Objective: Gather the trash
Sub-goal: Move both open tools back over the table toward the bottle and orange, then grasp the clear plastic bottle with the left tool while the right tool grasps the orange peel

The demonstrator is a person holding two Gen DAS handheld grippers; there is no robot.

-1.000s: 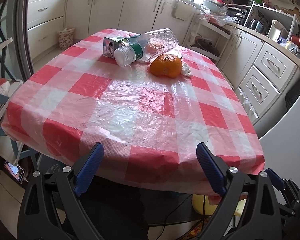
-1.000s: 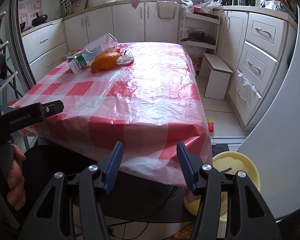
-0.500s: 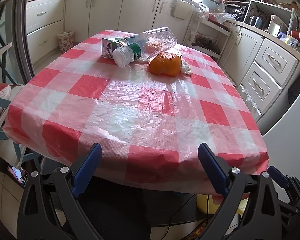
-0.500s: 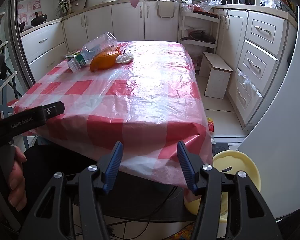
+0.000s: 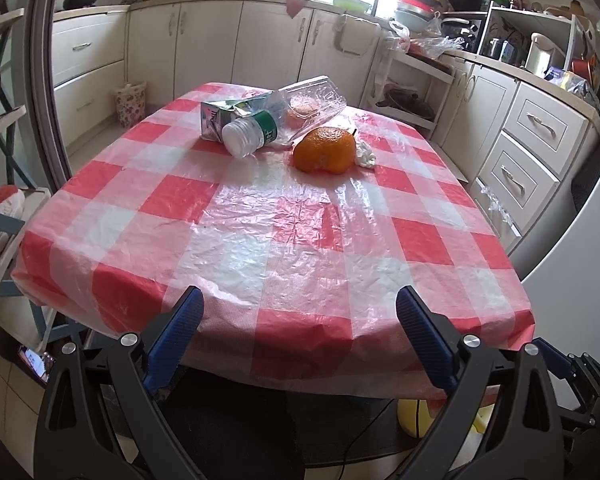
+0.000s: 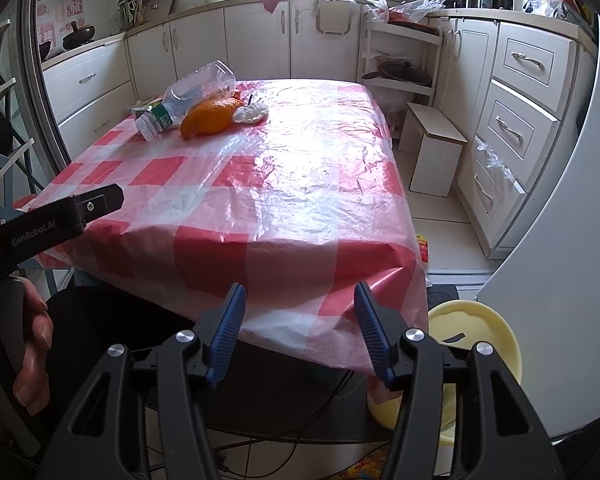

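Observation:
At the far side of the red-and-white checked table lies a heap of trash. It holds an empty clear plastic bottle on its side, a crushed green-and-white carton behind it, an orange peel and a crumpled white tissue. The same bottle, peel and tissue show in the right wrist view. My left gripper hangs open at the table's near edge, nothing between its fingers. My right gripper is open too, at the near right corner, far from the trash.
A yellow bin stands on the floor by the table's near right corner, beside a white fridge. A small white stool sits right of the table. Kitchen cabinets line the back and right. A hand holds the left gripper's handle.
In the left wrist view the scene has shifted slightly as that gripper tilted; the trash has not moved. The right gripper's view is about the same.

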